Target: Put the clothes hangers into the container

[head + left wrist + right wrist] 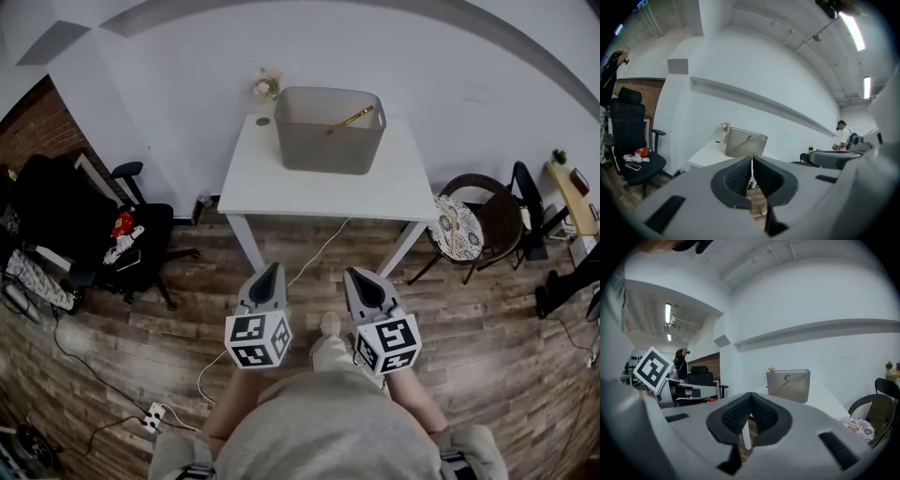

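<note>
A grey container [330, 129] stands at the back of the white table [281, 187], with a wooden hanger [350, 118] leaning inside it. The same container [745, 143] [788, 385] shows ahead in both gripper views. My left gripper [272, 271] and right gripper [354, 275] hang side by side over the floor, short of the table's front edge. Both are shut with nothing between the jaws. Another wooden hanger [452, 228] lies on the cushion of the round chair [497, 220] at the right.
A small flower vase [267, 86] stands at the table's back left corner. A black office chair [98, 234] with clutter sits at the left. A cable [309, 262] runs across the wooden floor under the table. A person stands in the far background [843, 133].
</note>
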A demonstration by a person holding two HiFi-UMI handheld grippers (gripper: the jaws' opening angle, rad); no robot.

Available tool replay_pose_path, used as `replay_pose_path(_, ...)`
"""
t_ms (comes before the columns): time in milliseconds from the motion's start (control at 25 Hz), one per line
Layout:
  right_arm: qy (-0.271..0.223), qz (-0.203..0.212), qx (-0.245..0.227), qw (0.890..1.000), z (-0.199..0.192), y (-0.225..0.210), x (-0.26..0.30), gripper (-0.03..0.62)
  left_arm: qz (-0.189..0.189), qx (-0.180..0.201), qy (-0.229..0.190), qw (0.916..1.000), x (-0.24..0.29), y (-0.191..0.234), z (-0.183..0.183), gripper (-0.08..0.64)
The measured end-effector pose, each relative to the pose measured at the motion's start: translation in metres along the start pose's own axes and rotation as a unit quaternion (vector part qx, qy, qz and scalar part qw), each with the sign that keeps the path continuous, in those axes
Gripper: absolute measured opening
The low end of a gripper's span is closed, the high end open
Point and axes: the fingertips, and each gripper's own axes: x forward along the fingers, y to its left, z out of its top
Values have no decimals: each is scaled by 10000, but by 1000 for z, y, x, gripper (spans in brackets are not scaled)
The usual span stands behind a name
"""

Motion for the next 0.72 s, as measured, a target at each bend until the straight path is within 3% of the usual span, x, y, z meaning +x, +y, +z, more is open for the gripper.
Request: replay_pose_path(720, 54, 40, 177, 9998, -9, 0, -18, -3, -41, -4, 113, 9999, -14, -17, -11, 14)
